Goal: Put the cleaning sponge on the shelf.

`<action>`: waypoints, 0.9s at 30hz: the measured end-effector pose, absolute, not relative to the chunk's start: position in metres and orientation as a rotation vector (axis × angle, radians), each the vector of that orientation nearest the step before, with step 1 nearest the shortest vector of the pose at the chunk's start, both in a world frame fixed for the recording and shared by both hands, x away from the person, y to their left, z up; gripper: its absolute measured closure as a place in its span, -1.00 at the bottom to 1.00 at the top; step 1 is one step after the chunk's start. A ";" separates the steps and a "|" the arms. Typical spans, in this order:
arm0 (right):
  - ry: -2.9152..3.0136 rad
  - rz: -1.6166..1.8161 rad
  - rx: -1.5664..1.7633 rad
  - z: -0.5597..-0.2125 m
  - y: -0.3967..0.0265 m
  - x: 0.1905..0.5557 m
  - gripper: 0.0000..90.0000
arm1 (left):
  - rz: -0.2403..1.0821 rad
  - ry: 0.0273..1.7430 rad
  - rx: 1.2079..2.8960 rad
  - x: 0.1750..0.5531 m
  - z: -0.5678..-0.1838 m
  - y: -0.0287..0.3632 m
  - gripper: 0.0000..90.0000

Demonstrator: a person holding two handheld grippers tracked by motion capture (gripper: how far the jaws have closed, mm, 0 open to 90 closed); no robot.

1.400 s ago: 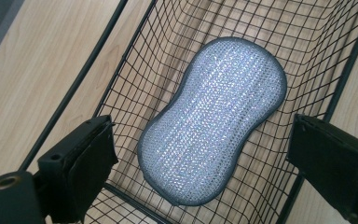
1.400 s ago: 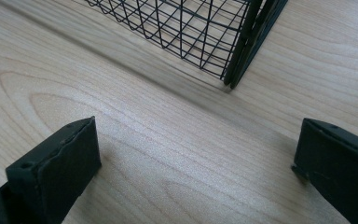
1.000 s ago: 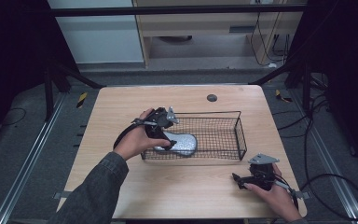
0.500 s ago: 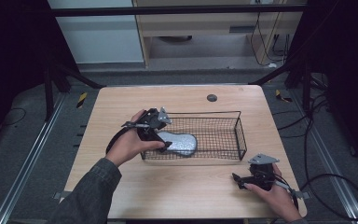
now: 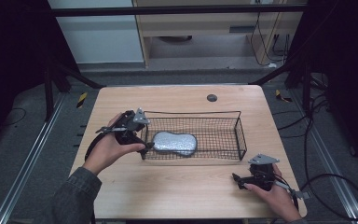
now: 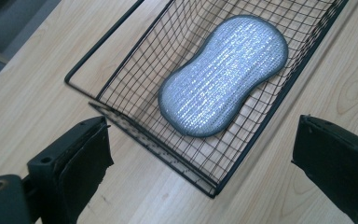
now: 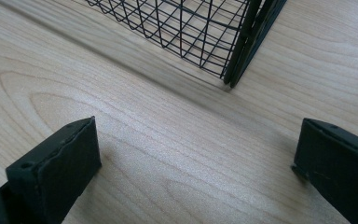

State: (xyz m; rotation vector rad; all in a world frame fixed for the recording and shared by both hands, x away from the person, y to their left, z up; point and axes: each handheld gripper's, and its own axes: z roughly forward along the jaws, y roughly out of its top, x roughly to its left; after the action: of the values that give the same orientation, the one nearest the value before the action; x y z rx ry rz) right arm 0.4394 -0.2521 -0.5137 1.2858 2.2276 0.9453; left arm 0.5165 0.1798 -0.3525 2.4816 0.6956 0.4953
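Sponge (image 6: 223, 74) lies flat in wire basket (image 5: 237, 135), left end. Left gripper (image 6: 200, 154) jaws, just opening, wide and empty; right gripper (image 7: 196, 158) wide, resting on table (image 5: 177, 191). Risk: a jaw probably snags the mesh, dragging the basket.

overhead; both close views share basket (image 6: 121, 60).

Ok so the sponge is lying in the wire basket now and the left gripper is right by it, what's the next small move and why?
Probably draw the left gripper further back from the wire basket. Its jaws have just been opening and stand wide apart with nothing between them, while the silver sponge lies flat on the basket floor, so the drop looks done. The right gripper rests open on the table, apart from the basket.
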 end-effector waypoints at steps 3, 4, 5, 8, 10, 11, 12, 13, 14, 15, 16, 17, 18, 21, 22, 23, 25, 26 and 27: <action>2.226 0.944 1.289 -0.514 -0.252 0.439 -0.99 | 0.515 0.708 2.475 0.513 -0.353 0.188 -0.92; 2.226 0.945 1.290 -0.514 -0.252 0.439 -0.99 | 0.518 0.709 2.471 0.512 -0.352 0.191 -0.92; 2.225 0.944 1.290 -0.514 -0.252 0.439 -0.99 | 0.525 0.712 2.464 0.510 -0.351 0.193 -0.92; 2.225 0.944 1.290 -0.514 -0.252 0.439 -0.99 | 0.553 0.734 2.450 0.505 -0.349 0.203 -0.92; 2.226 0.945 1.290 -0.514 -0.252 0.439 -0.99 | 0.561 0.749 2.439 0.503 -0.348 0.209 -0.92; 2.225 0.945 1.291 -0.514 -0.252 0.439 -0.99 | 0.565 0.752 2.436 0.501 -0.348 0.212 -0.92; 2.225 0.944 1.291 -0.514 -0.252 0.439 -0.99 | 0.570 0.759 2.436 0.500 -0.348 0.215 -0.92; 2.225 0.942 1.289 -0.514 -0.252 0.438 -0.99 | 0.571 0.766 2.433 0.498 -0.348 0.217 -0.92; 2.225 0.944 1.290 -0.514 -0.252 0.438 -0.99 | 0.580 0.781 2.423 0.496 -0.349 0.221 -0.92; 2.225 0.942 1.288 -0.514 -0.252 0.438 -0.99 | 0.579 0.788 2.421 0.496 -0.350 0.223 -0.92; 2.225 0.942 1.289 -0.514 -0.252 0.438 -0.99 | 0.581 0.791 2.429 0.494 -0.351 0.226 -0.92; 2.225 0.943 1.289 -0.514 -0.252 0.438 -0.99 | 0.576 0.799 2.420 0.493 -0.353 0.229 -0.92; 2.225 0.943 1.289 -0.514 -0.252 0.438 -0.99 | 0.580 0.802 2.424 0.493 -0.355 0.232 -0.92; 2.225 0.942 1.288 -0.514 -0.252 0.438 -0.99 | 0.582 0.824 2.420 0.491 -0.362 0.239 -0.91; 2.225 0.943 1.289 -0.514 -0.252 0.438 -0.99 | 0.584 0.835 2.418 0.491 -0.365 0.242 -0.91; 2.225 0.942 1.288 -0.514 -0.252 0.438 -0.99 | 0.586 0.854 2.411 0.491 -0.368 0.245 -0.91; 2.225 0.944 1.290 -0.514 -0.252 0.438 -0.99 | 0.582 0.875 2.405 0.491 -0.373 0.251 -0.91; 2.224 0.943 1.289 -0.514 -0.252 0.438 -0.99 | 0.582 0.887 2.399 0.491 -0.376 0.255 -0.90; 2.225 0.944 1.291 -0.514 -0.252 0.438 -0.99 | 0.575 0.897 2.398 0.491 -0.379 0.258 -0.90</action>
State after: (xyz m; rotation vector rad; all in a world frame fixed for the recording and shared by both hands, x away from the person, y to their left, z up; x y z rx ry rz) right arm 0.4383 -0.2519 -0.5136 1.2913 2.2246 0.9445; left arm 0.4913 0.2579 -0.3794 2.3976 0.8972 0.5746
